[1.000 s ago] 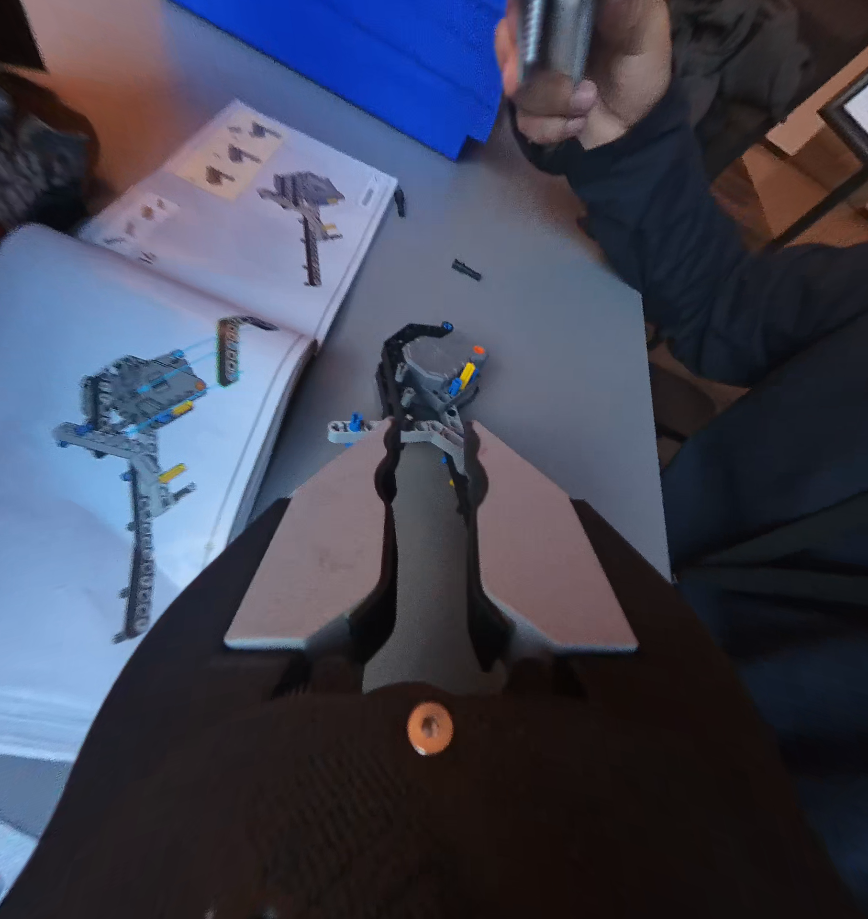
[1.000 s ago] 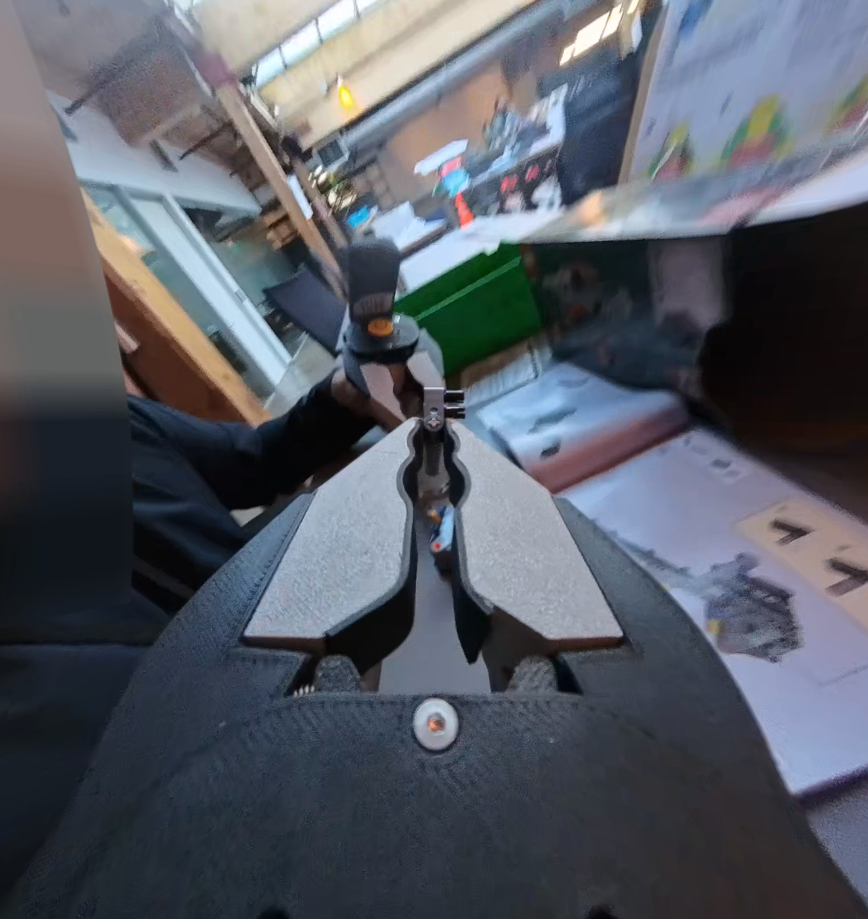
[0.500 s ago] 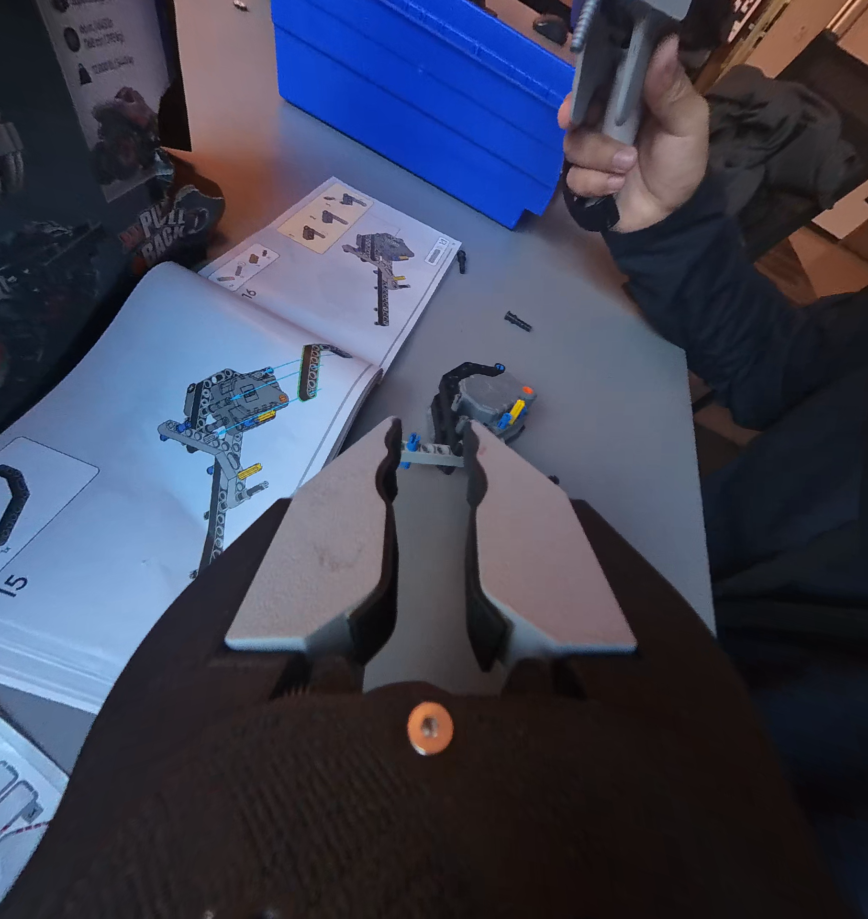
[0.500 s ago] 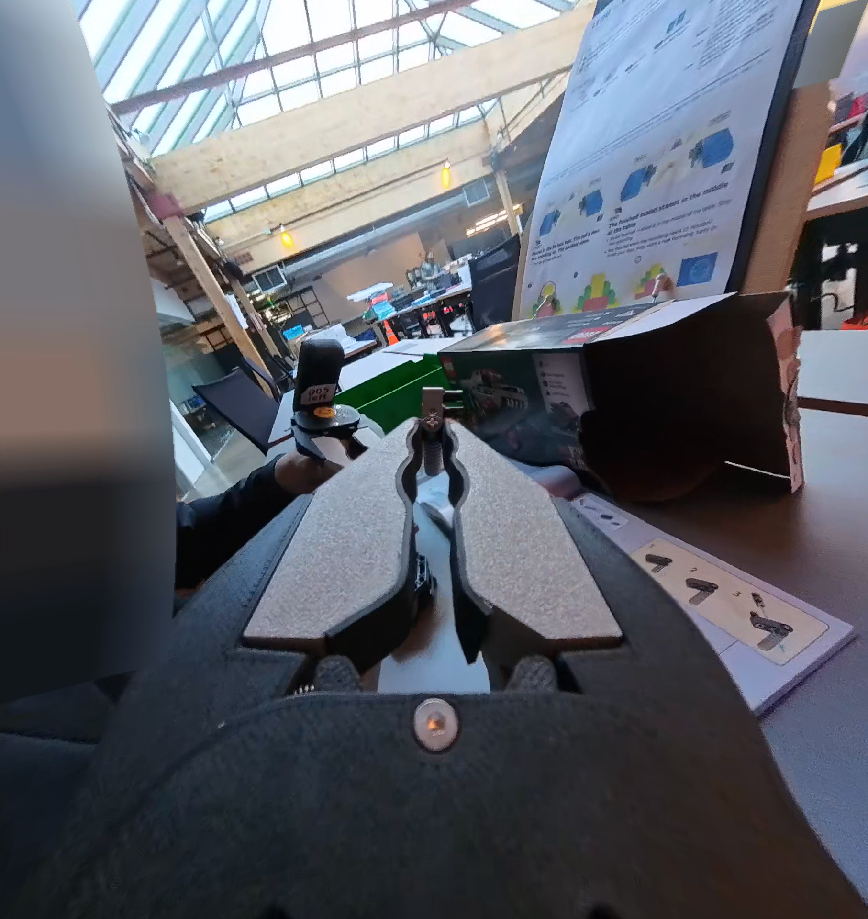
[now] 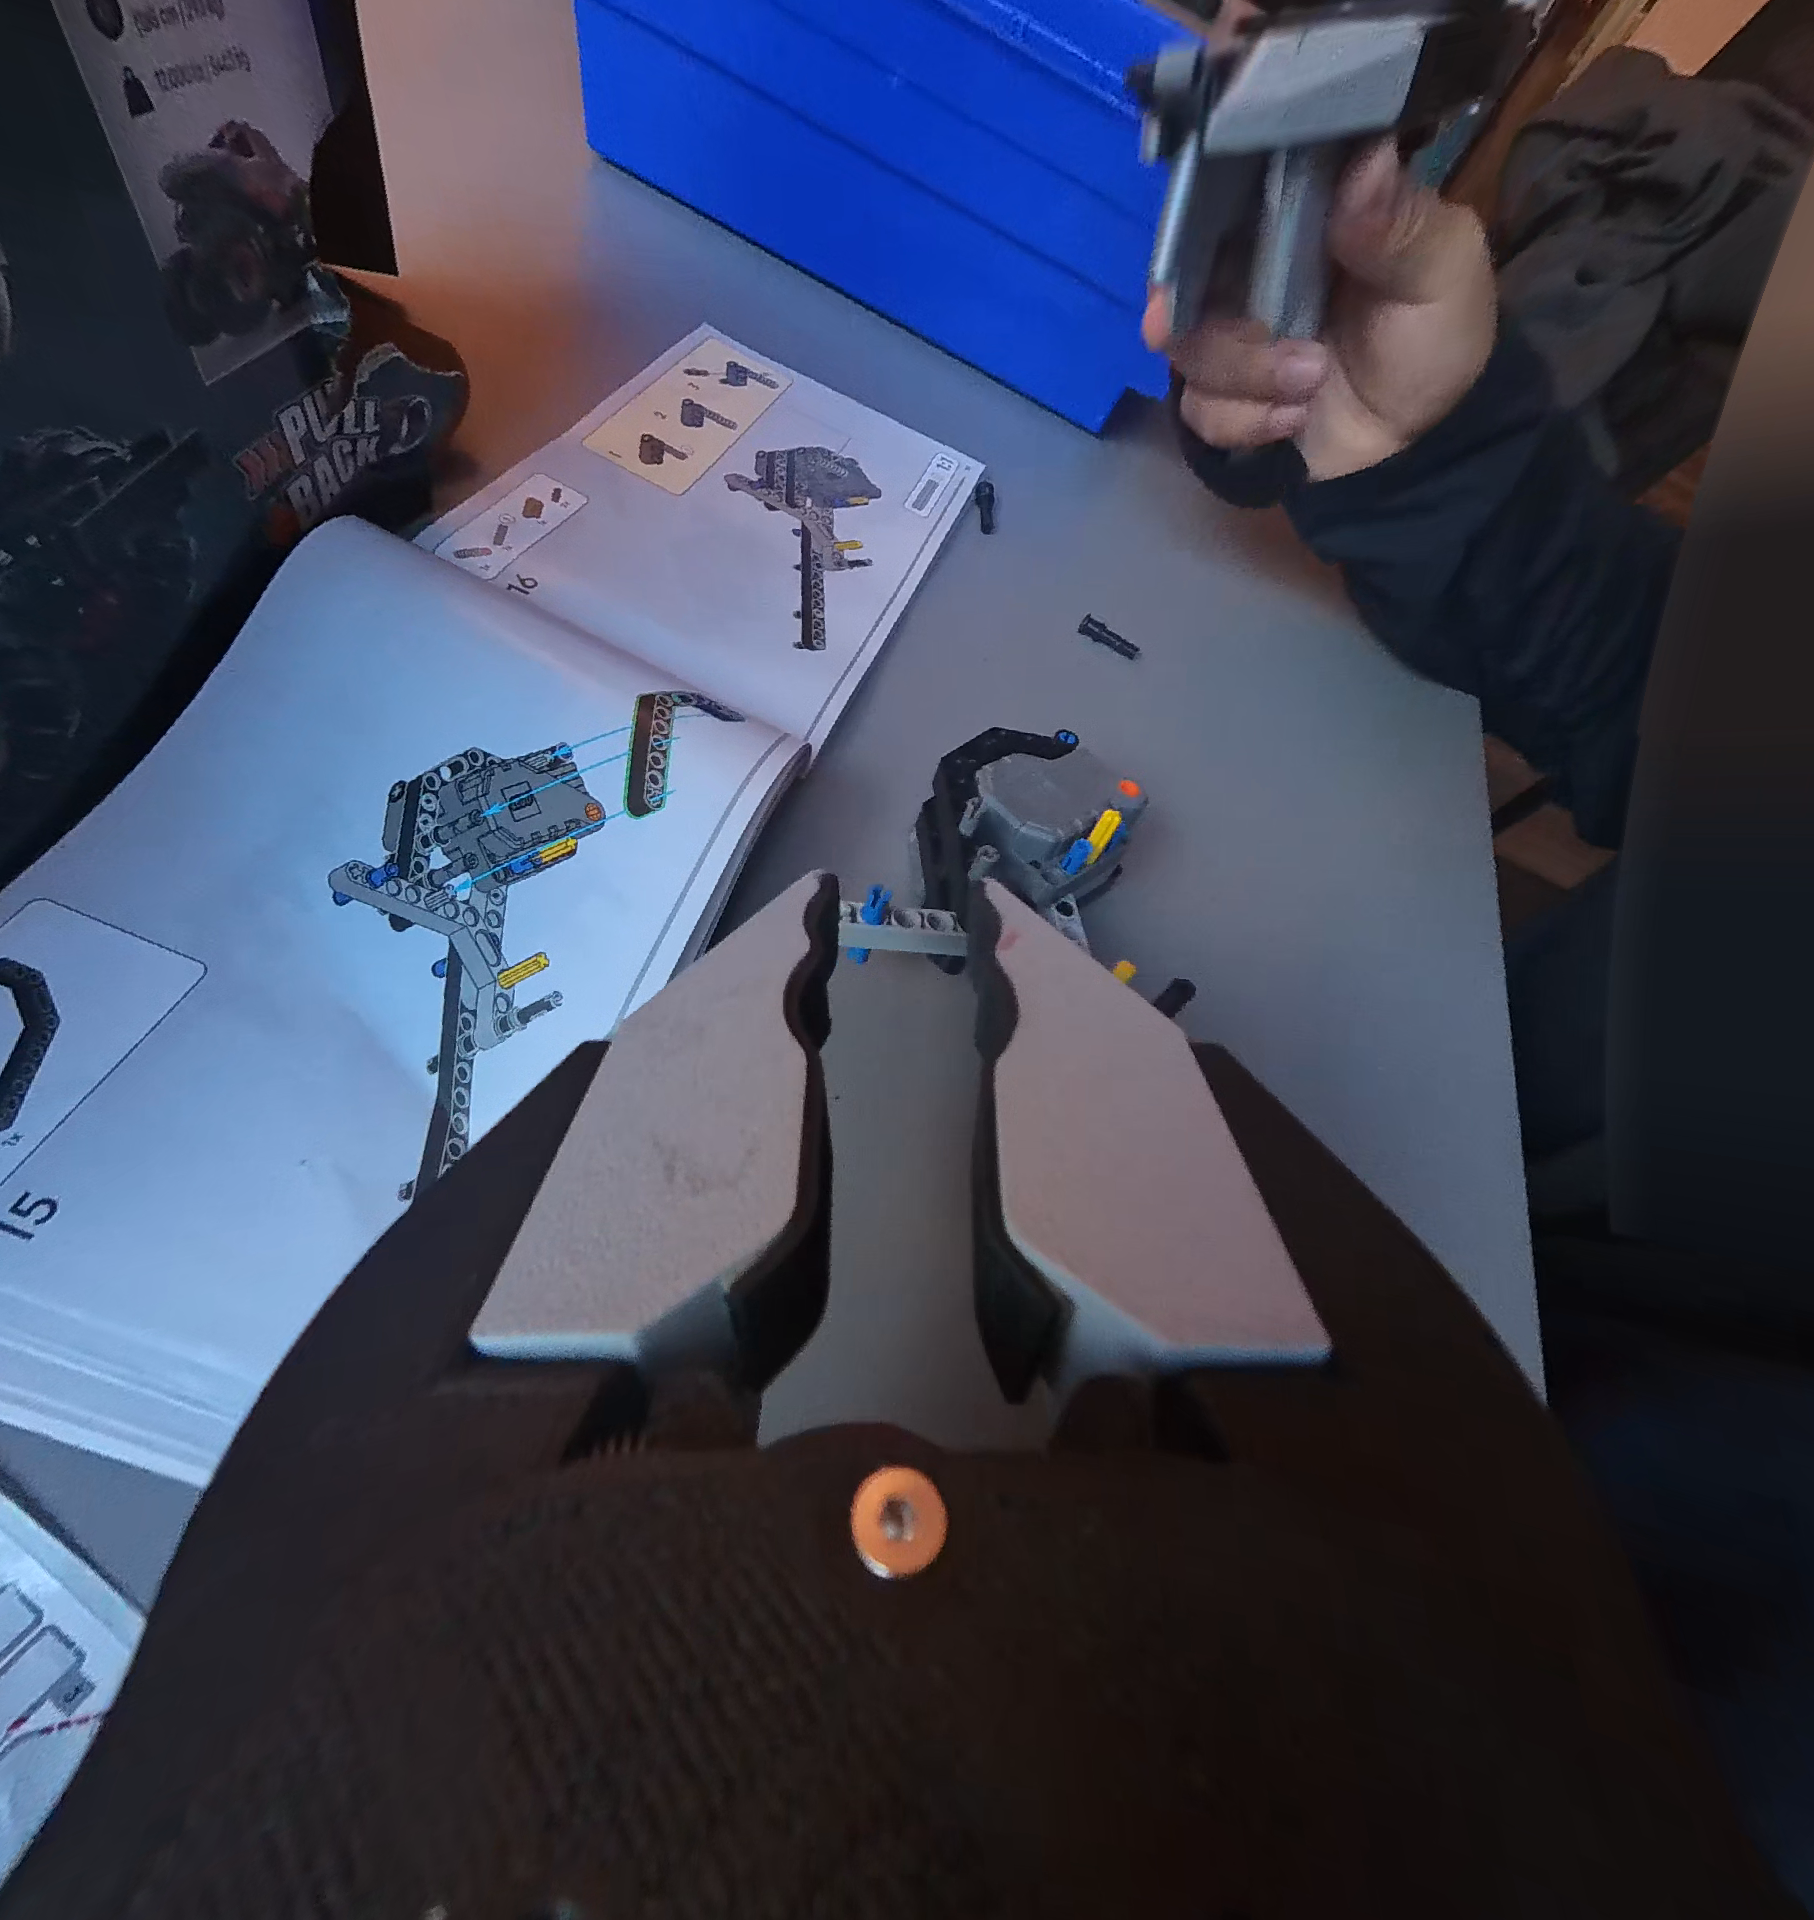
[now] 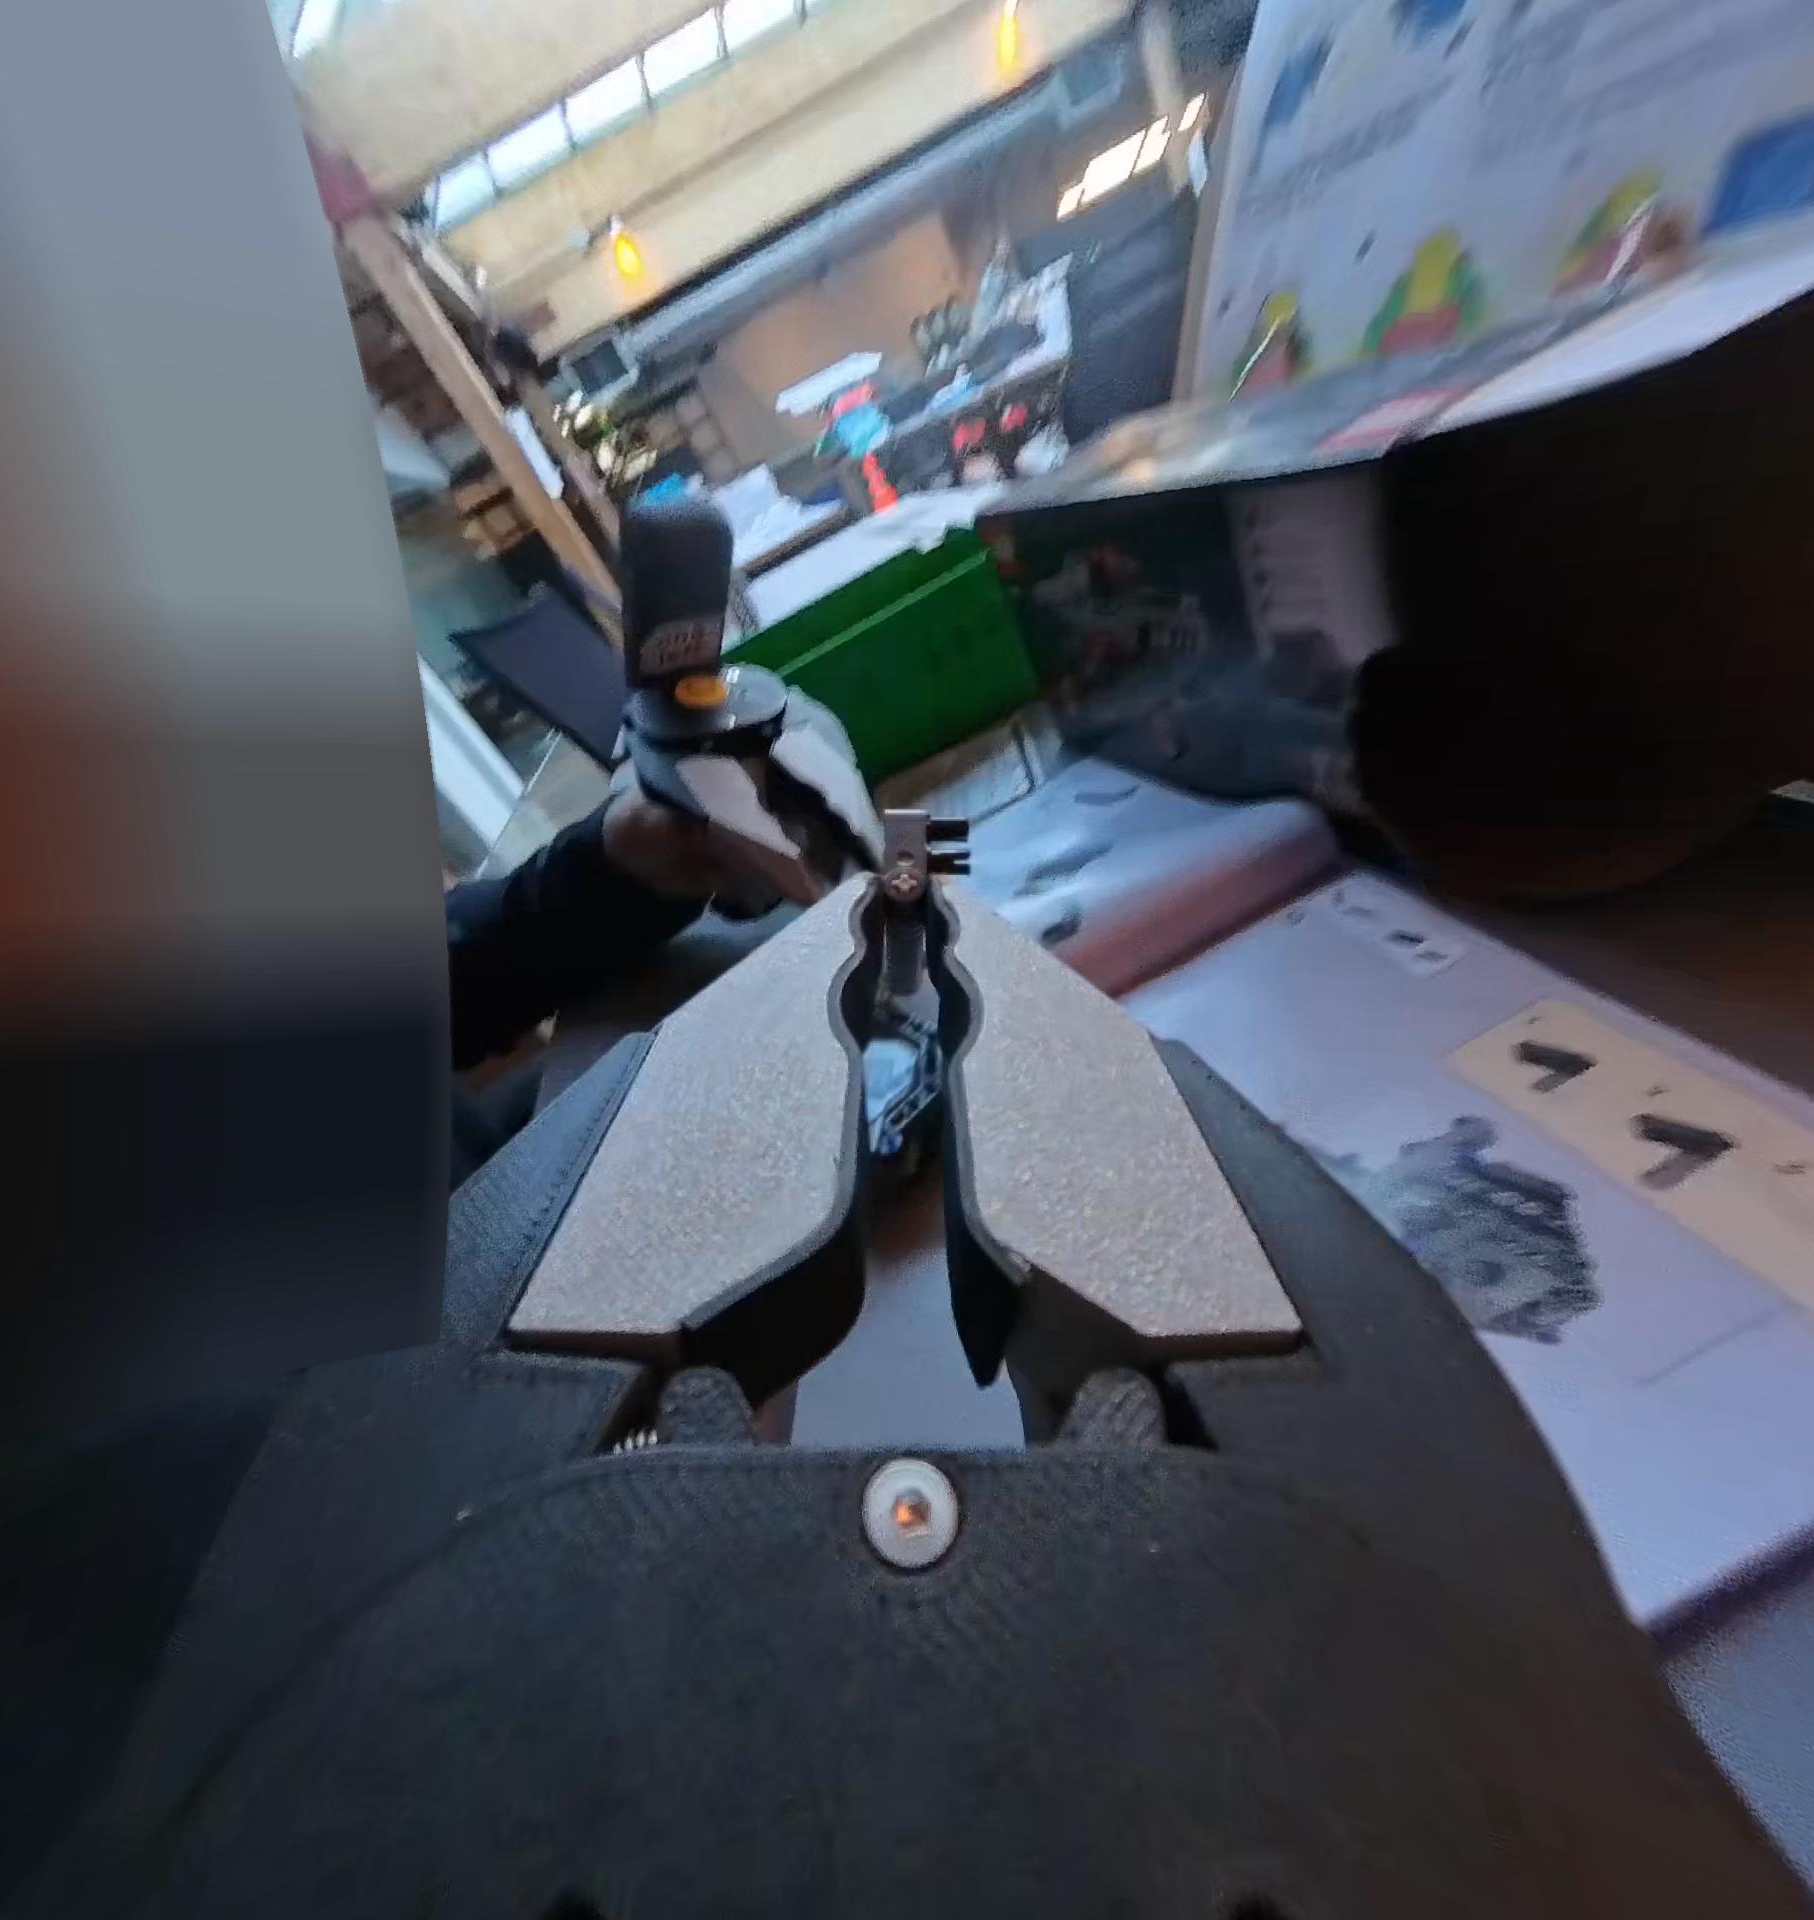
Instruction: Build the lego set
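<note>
Left tool (image 5: 903,914) is hovering spread over the bench (image 5: 1298,790), fingertips just short of the partly built lego assembly (image 5: 1028,821) lying beside the open instruction booklet (image 5: 363,831). Right tool (image 6: 903,914) is pinching a small grey lego piece (image 6: 908,868), raised well clear of the assembly. Risk: the loose assembly sliding when pressed; the small piece twisting in the pinch. Right view is blurring.

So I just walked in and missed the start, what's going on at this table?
A person is building a Lego model with a handheld gripper in each hand. The left gripper hovers with its jaws open over the half-built grey assembly lying on the grey table, beside the open instruction booklet. The right gripper is raised off the table, jaws shut on a small grey piece with black pins.
</note>
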The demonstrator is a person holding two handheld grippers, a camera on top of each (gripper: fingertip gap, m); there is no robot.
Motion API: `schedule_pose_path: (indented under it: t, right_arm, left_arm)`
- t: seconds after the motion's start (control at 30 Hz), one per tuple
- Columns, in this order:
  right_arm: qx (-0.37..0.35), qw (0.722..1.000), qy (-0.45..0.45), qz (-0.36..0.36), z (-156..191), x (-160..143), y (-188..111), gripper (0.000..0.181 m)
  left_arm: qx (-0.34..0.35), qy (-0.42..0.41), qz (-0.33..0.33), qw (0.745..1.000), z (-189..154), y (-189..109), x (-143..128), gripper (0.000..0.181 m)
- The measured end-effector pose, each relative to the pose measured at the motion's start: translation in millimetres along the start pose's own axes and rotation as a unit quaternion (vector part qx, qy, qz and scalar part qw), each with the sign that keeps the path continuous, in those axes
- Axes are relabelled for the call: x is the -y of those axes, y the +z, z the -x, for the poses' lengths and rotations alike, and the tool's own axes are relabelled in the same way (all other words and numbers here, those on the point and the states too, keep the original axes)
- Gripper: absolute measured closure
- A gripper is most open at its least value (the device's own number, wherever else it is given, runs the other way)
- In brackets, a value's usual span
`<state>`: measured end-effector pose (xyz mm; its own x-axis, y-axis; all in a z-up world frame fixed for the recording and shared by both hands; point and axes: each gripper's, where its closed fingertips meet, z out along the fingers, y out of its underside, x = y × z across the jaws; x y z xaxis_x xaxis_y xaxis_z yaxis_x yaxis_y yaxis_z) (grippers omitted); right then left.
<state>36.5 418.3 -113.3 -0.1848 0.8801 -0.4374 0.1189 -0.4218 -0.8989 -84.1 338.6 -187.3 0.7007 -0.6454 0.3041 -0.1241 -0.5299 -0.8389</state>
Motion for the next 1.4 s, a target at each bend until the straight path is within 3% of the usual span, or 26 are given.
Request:
schedule_pose_path:
  t: [0.17,0.37,0.43,0.6,0.73,0.97,1.13,1.27,1.4]
  right_arm:
    - [0.041,0.993,0.058,0.093,10,-47,36,0.177]
    - [0.04,0.984,0.09,0.15,5,-74,51,0.177]
    - [0.052,0.981,0.112,0.153,5,-76,52,0.177]
    - [0.074,0.969,0.164,0.171,4,-81,55,0.177]
    - [0.105,0.955,0.215,0.175,9,-84,56,0.177]
    - [0.141,0.938,0.268,0.17,14,-86,56,0.176]
    - [0.141,0.935,0.271,0.18,15,-91,58,0.177]
    - [0.141,0.934,0.271,0.183,15,-92,59,0.176]
    - [0.143,0.934,0.271,0.184,16,-93,59,0.177]
  left_arm:
    - [0.009,0.016,0.01,1.0,1,5,-4,0.159]
    - [0.044,0.083,0.037,0.995,2,15,-11,0.161]
    - [0.04,0.1,0.058,0.992,-2,16,-12,0.161]
    - [0.022,0.14,0.057,0.988,-15,13,19,0.161]
    - [-0.013,0.186,0.098,0.978,-28,30,34,0.157]
    - [-0.043,0.26,0.166,0.95,-31,68,20,0.159]
    - [-0.059,0.28,0.154,0.946,-33,70,18,0.176]
    - [-0.095,0.266,0.142,0.949,-42,71,20,0.169]
    - [-0.106,0.26,0.139,0.95,-42,71,21,0.175]
